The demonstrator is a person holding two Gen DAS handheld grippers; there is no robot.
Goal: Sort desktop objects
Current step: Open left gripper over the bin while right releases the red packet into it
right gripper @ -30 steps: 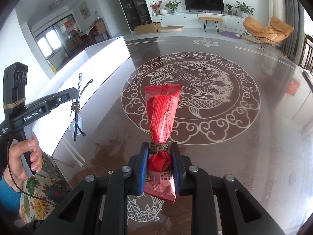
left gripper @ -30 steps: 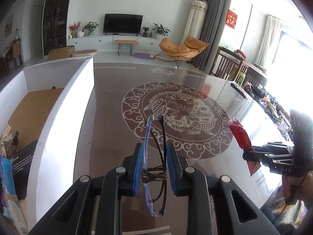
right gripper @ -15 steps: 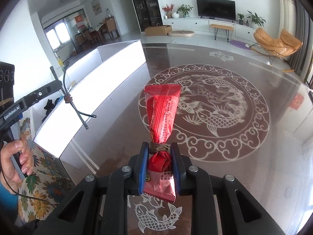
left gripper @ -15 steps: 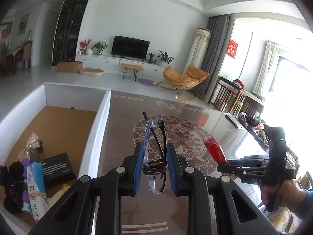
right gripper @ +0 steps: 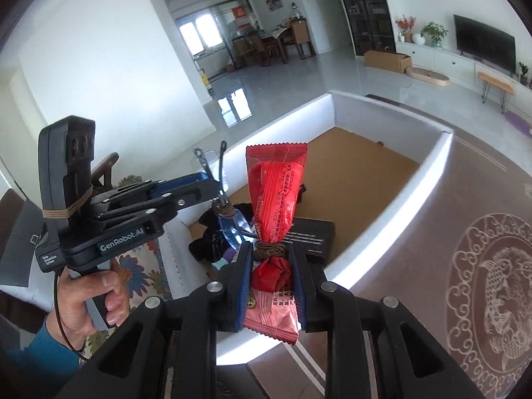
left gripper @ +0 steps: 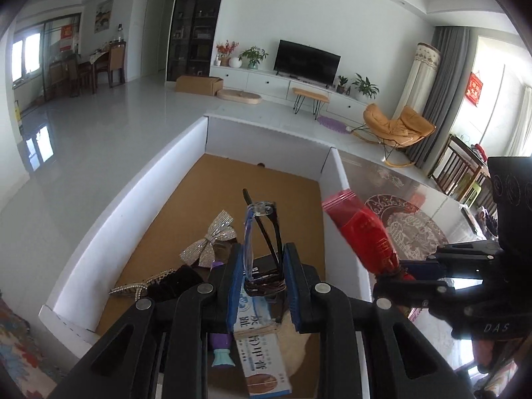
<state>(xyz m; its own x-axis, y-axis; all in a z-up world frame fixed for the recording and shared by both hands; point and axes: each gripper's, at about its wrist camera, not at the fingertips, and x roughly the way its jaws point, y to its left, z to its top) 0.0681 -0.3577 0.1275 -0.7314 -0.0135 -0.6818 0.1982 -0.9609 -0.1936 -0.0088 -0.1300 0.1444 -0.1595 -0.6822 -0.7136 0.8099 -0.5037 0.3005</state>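
Observation:
My left gripper (left gripper: 264,279) is shut on a folded pair of glasses (left gripper: 262,229) with clear lenses and dark arms. It hangs above the near end of a white-walled box (left gripper: 126,216) with a cardboard floor. My right gripper (right gripper: 271,266) is shut on a red snack packet (right gripper: 276,193), held upright over the box's right wall (right gripper: 415,179). The two grippers sit close side by side: the right gripper (left gripper: 395,271) and the packet (left gripper: 362,229) show just right of the glasses, and the left gripper (right gripper: 216,199) shows left of the packet.
Inside the box lie a silver bow (left gripper: 212,239), a black case (right gripper: 312,232), a blue-and-white carton (left gripper: 262,355), a purple item (left gripper: 221,342) and dark cloth (left gripper: 176,282). The brown tabletop with a fish medallion (right gripper: 498,282) spreads to the right. A hand (right gripper: 96,296) grips the left handle.
Both grippers have swung left, from above the patterned tabletop to above the box, and risen a little. Each keeps its grip, and they have drawn closer together.

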